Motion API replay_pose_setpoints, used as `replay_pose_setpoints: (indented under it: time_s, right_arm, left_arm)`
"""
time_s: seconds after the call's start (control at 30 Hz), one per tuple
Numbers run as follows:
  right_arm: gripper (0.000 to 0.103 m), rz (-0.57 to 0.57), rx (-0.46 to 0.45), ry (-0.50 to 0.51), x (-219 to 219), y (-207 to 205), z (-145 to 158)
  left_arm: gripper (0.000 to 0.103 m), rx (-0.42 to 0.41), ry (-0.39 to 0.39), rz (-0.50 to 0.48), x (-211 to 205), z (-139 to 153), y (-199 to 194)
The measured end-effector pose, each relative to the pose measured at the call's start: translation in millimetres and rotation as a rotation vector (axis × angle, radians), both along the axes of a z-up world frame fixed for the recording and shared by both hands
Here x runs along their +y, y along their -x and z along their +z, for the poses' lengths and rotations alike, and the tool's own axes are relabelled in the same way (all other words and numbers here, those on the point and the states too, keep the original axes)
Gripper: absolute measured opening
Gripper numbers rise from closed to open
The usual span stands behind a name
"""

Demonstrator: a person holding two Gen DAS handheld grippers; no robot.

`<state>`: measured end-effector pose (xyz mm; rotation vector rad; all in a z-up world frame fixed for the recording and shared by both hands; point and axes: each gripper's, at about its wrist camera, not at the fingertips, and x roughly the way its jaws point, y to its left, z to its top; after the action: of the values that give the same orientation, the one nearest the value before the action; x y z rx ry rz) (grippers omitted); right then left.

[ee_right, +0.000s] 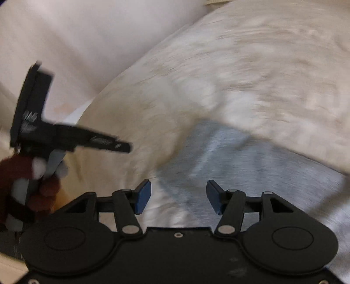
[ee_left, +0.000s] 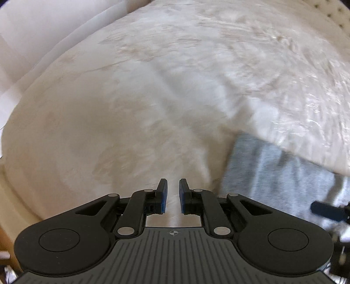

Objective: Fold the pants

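Note:
The grey pants (ee_left: 273, 174) lie on a cream fuzzy bed cover (ee_left: 131, 109), and a fold of that cover hides their far part. My left gripper (ee_left: 173, 196) hovers over bare cover to the left of the pants, shut to a thin slit with nothing between its blue pads. My right gripper (ee_right: 178, 196) is open just above the near left part of the pants (ee_right: 251, 157), and its pads hold nothing. In the right wrist view, the left gripper (ee_right: 124, 148) shows in the air at the left, held by a hand (ee_right: 43, 185) in a dark red sleeve.
White bedding (ee_right: 98, 43) lies along the far left side of the cover. A tufted headboard corner (ee_left: 332, 13) shows at the top right. A dark part of the other tool (ee_left: 328, 210) pokes in at the right edge. Both views are motion-blurred.

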<state>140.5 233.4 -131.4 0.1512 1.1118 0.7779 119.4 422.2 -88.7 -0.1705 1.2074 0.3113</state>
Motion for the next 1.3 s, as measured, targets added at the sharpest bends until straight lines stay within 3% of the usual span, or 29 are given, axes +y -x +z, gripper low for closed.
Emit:
replay_pose_setpoints:
  time_s: [0.2, 0.33, 0.4, 0.5, 0.67, 0.83, 1.0, 1.1, 1.2, 1.3]
  right_arm:
    - [0.053, -0.234, 0.042, 0.209, -78, -2, -26]
    - [0.048, -0.263, 0.151, 0.324, -115, 17, -50]
    - [0.045, -0.283, 0.186, 0.325, -132, 27, -52]
    - [0.045, -0.33, 0.184, 0.311, -160, 30, -37]
    - [0.053, -0.513, 0.075, 0.297, -236, 11, -1]
    - [0.056, -0.665, 0.002, 0.374, -330, -21, 17]
    - [0.058, -0.814, 0.033, 0.418, -424, -49, 9]
    - [0.059, -0.852, 0.054, 0.438, -451, -75, -2]
    - [0.059, -0.851, 0.077, 0.449, -471, -96, -11]
    - [0.059, -0.806, 0.118, 0.469, -471, -108, -24]
  left_arm:
    - [0.012, 0.001, 0.056, -0.176, -55, -18, -22]
    - [0.012, 0.097, 0.066, -0.276, -87, -52, -18]
    - [0.012, 0.161, 0.023, -0.292, -95, -70, -15]
    - [0.012, 0.162, -0.022, -0.311, -104, -65, -17]
    - [0.012, 0.08, -0.044, -0.345, -132, -39, -29]
    - [0.012, 0.062, 0.03, -0.348, -179, -36, -38]
    - [0.012, 0.146, 0.041, -0.367, -227, -68, -37]
    - [0.012, 0.211, 0.002, -0.368, -240, -90, -28]
    - [0.012, 0.207, -0.054, -0.373, -248, -90, -24]
    - [0.012, 0.194, -0.049, -0.324, -249, -78, -30]
